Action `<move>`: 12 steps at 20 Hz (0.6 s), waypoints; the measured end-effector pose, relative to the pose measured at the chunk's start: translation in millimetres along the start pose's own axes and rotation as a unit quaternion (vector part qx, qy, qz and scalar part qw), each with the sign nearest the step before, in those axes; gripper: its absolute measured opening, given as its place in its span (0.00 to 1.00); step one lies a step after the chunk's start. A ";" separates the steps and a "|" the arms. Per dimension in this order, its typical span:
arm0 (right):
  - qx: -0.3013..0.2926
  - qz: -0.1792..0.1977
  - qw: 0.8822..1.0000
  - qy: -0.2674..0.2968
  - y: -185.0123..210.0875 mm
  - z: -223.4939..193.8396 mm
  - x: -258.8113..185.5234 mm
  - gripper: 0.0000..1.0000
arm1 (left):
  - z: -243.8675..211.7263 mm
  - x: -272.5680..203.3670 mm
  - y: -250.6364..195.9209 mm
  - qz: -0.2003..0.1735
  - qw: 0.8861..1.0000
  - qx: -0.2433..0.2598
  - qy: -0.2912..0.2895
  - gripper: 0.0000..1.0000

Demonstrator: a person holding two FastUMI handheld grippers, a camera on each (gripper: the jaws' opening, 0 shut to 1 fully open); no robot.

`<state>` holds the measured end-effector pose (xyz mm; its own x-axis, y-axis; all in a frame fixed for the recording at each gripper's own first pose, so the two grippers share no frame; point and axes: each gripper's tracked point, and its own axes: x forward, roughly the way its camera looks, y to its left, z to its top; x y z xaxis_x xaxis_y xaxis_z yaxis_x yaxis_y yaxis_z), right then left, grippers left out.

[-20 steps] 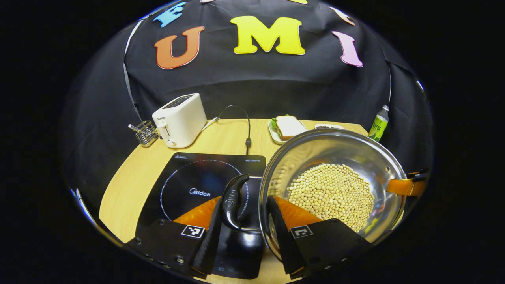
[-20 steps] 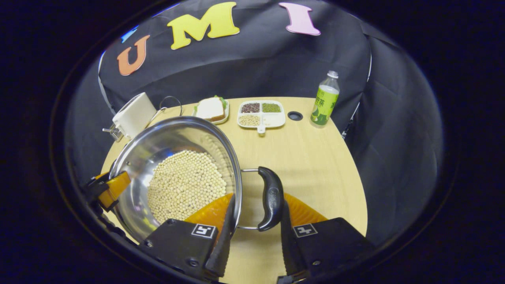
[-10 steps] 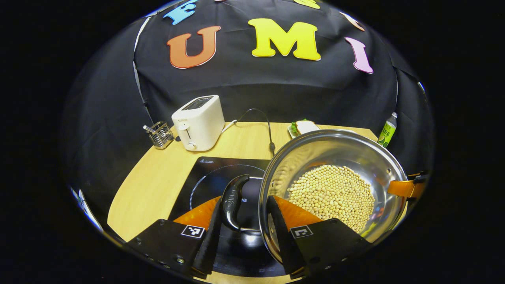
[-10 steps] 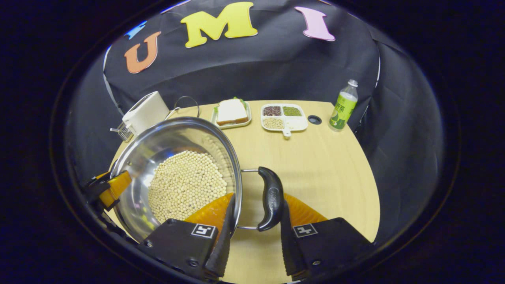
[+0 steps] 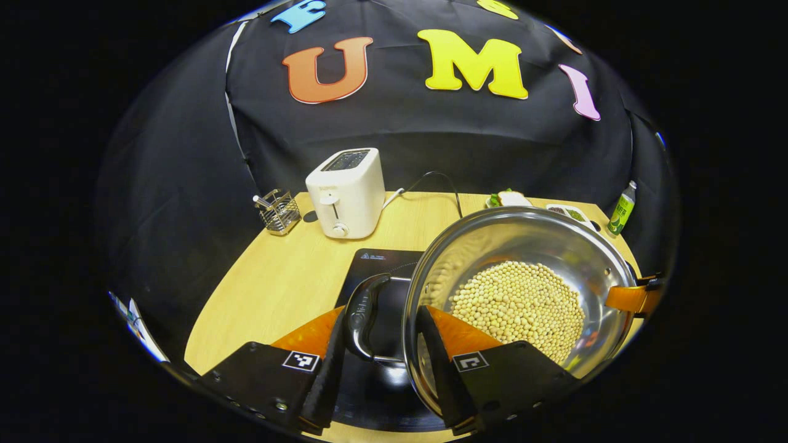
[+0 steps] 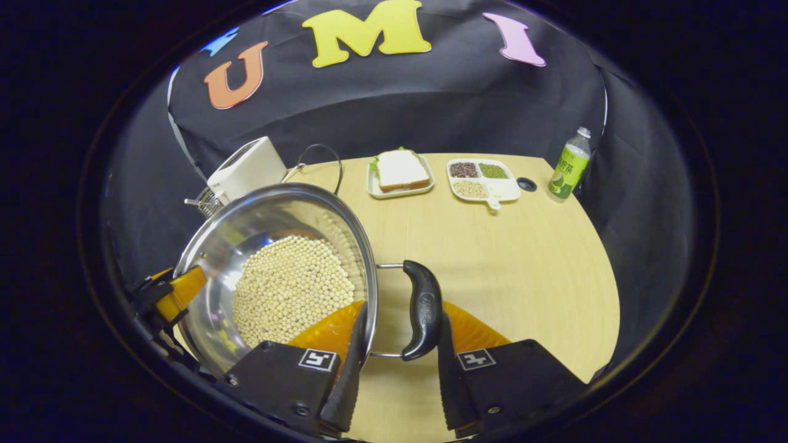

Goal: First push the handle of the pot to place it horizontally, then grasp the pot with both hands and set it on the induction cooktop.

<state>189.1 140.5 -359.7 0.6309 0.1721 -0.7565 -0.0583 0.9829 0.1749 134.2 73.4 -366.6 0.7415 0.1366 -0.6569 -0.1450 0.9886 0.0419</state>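
In the left gripper view, a big shiny round steel pot (image 5: 523, 246) holds a heap of small pale yellow beans (image 5: 517, 307). The pot hangs above the flat black glass induction cooktop (image 5: 375, 271), which lies on the light wooden table (image 5: 277, 289). The left gripper (image 5: 378, 363) has its two fingers around the pot's wall and its curved black plastic handle (image 5: 363, 314). One finger is outside the handle and the other is inside the pot. Both press in, so the gripper pinches that side of the pot. Across the pot, part of the other gripper sits at the far rim. Behind stand a smooth white boxy toaster (image 5: 346, 192) and a small wire basket (image 5: 278, 212) with sticks of metal in it. A green plastic bottle (image 5: 622, 209) stands at the far right edge.

In the right gripper view, the same pot (image 6: 271, 221) with its beans (image 6: 289, 289) is on the left. The right gripper (image 6: 397, 369) pinches the pot's other black handle (image 6: 422, 311) and the rim between its fingers. Farther back, a small plate (image 6: 394, 187) holds a square sandwich (image 6: 400, 169). Beside it a white tray with sections (image 6: 492, 191) holds dark, green and pale grains, each in its own part. The green bottle (image 6: 569, 166) stands near the table's far right corner.
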 end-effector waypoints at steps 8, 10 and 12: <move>0.003 0.009 1.000 0.007 48.9 -1.0 20.2 0.55 | -2.9 18.2 44.6 0.011 1.000 0.001 0.009 0.64; 0.005 0.010 1.000 0.011 58.1 -3.6 25.3 0.55 | -2.2 24.1 52.1 0.013 1.000 0.002 0.013 0.64; 0.009 0.009 1.000 0.012 65.4 -3.6 30.1 0.55 | -3.2 29.8 59.7 0.011 1.000 0.005 0.014 0.64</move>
<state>201.4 210.2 -373.3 0.6117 0.1914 -0.7676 -0.0552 0.9783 0.1999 145.5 136.2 -386.1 0.7194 0.1574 -0.6765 -0.1554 0.9858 0.0641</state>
